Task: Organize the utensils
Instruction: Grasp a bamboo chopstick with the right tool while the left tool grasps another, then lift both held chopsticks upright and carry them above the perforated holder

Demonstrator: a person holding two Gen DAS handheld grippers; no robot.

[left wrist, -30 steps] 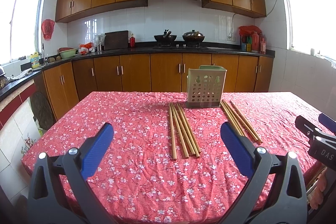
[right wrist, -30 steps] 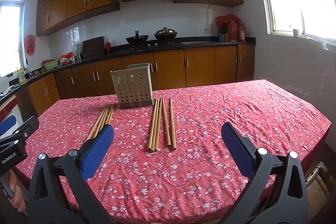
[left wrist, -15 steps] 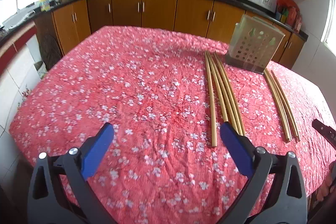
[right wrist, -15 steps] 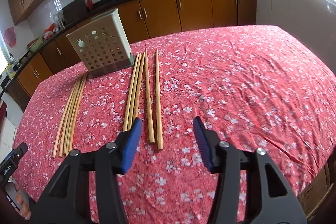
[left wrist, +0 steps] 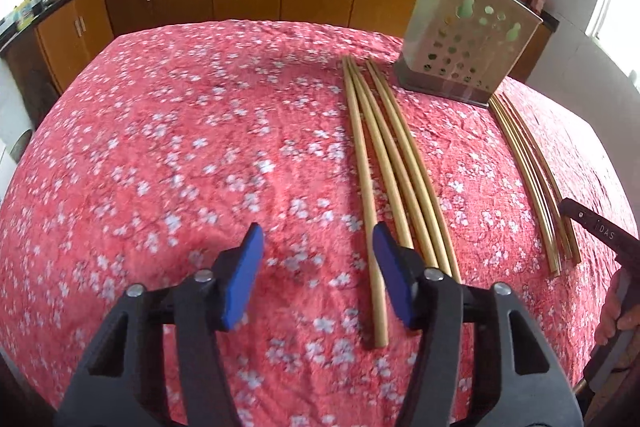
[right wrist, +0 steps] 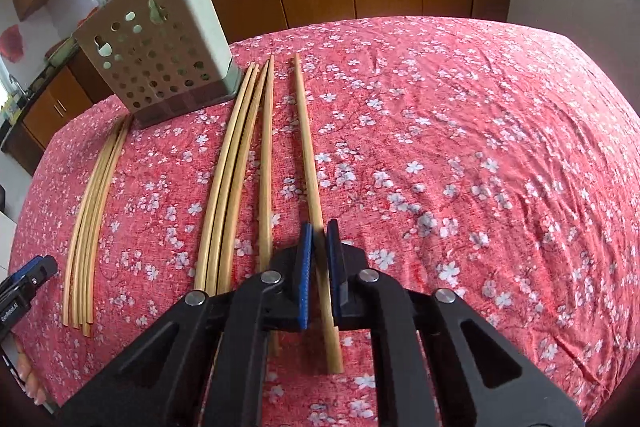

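The right tool (right wrist: pixel 319 239) is gripping a single chopstick (right wrist: pixel 306 143), its blue pads (right wrist: pixel 306 267) having just been closing and now pressing on the stick near its near end. That chopstick is lying on the red flowered tabletop (right wrist: pixel 480 147), running from 6 o'clock up toward 12 o'clock in the right wrist view, just right of four more chopsticks (right wrist: pixel 236 179). A second bundle (right wrist: pixel 96 195) is lying at 9 o'clock, well apart from the first. The perforated holder (right wrist: pixel 156 67) is standing upright at 11 o'clock, between the far ends of the two groups.

In the left wrist view, the left tool (left wrist: pixel 318 251) is hovering over the tabletop (left wrist: pixel 160 147) with its jaws partly apart, having just been closing; nothing is sitting between them. Its right pad (left wrist: pixel 390 275) is covering part of the left group of chopsticks (left wrist: pixel 384 155), whose outermost stick is passing just inside that pad. The holder (left wrist: pixel 464 55) is at 1 o'clock, and the other group (left wrist: pixel 528 179) is lying at 3 o'clock, near a hand (left wrist: pixel 618 315) holding the other tool.
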